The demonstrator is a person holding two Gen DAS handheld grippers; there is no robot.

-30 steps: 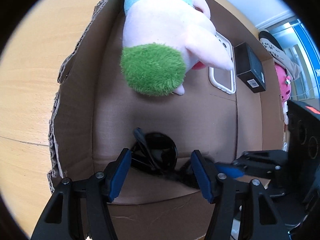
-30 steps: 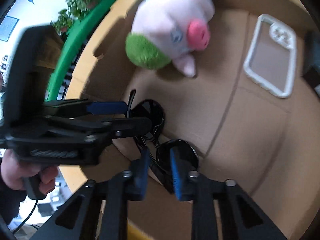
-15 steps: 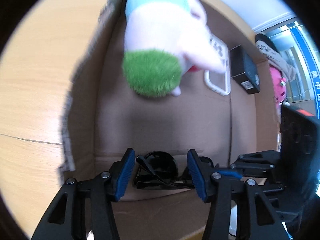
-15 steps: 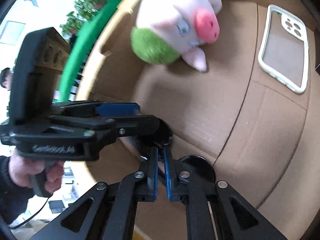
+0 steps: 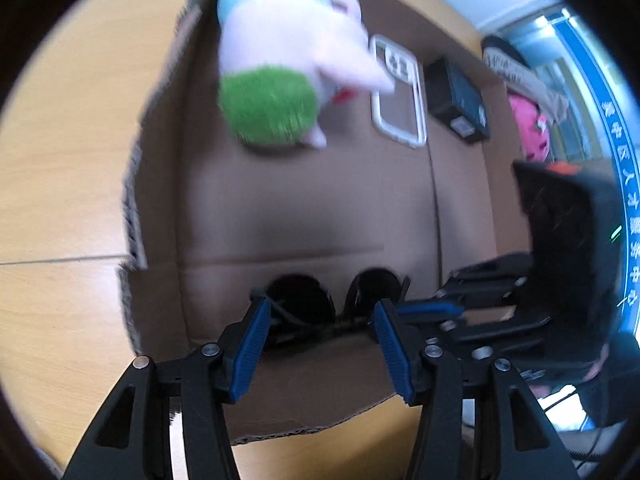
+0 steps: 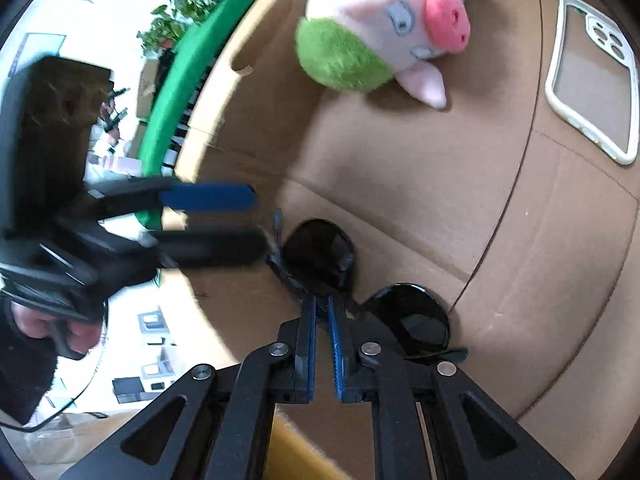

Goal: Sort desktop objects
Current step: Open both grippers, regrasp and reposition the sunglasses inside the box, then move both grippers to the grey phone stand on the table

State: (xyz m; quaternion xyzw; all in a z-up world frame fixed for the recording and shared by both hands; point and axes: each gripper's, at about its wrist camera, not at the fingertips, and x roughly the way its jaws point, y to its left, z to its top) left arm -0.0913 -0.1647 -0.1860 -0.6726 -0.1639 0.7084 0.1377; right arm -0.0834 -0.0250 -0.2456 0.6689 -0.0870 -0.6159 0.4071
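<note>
Black sunglasses (image 6: pixel 320 256) lie in the near corner of a cardboard box (image 6: pixel 400 168); they also show in the left wrist view (image 5: pixel 304 300). My right gripper (image 6: pixel 322 312) is shut on the sunglasses at the bridge between the two lenses. My left gripper (image 5: pixel 320 320) is open, its blue pads to either side of the sunglasses and a little back from them. A plush pig (image 6: pixel 384 28) with a green patch lies at the far end of the box, also in the left wrist view (image 5: pixel 280 80).
A white phone case (image 6: pixel 592 88) lies on the box floor at right. A small black box (image 5: pixel 456 100) sits beyond it. A wooden table (image 5: pixel 72 160) lies left of the cardboard wall. Green furniture and plants (image 6: pixel 192 0) stand behind.
My right gripper closed on the sunglasses' bridge. My left gripper drew back from them and stays open. The sunglasses turned so both lenses face up.
</note>
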